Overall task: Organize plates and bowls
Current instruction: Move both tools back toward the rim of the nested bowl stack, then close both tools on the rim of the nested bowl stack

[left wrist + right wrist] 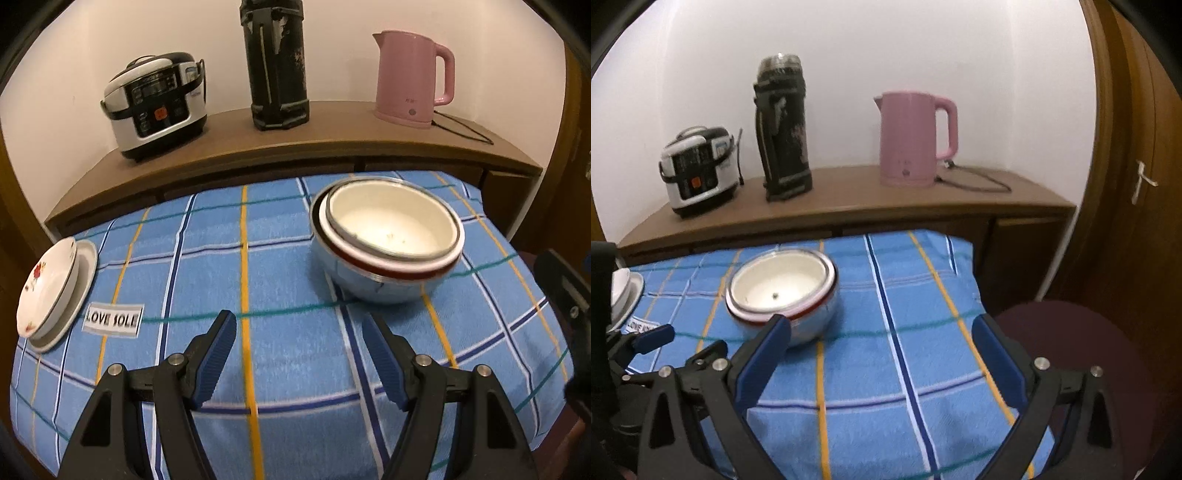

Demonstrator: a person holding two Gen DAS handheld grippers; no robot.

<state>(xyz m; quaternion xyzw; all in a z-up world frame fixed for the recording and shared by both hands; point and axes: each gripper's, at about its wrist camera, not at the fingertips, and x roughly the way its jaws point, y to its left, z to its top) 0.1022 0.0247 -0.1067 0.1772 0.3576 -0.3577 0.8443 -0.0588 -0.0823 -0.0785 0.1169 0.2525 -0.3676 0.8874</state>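
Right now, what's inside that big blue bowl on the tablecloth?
A red-rimmed bowl nests in the big blue bowl, with a cream bowl inside it, empty apart from a small dark speck. Their lower walls are hidden.

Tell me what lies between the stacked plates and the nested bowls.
In the left wrist view, only bare blue checked tablecloth lies between the stacked plates and the nested bowls. The white "LOVE SOLE" label sits just below that stretch, beside the plates.

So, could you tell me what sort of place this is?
Probably a home kitchen or dining corner: a rice cooker and pink kettle on a wooden counter, nested bowls on a checked tablecloth.
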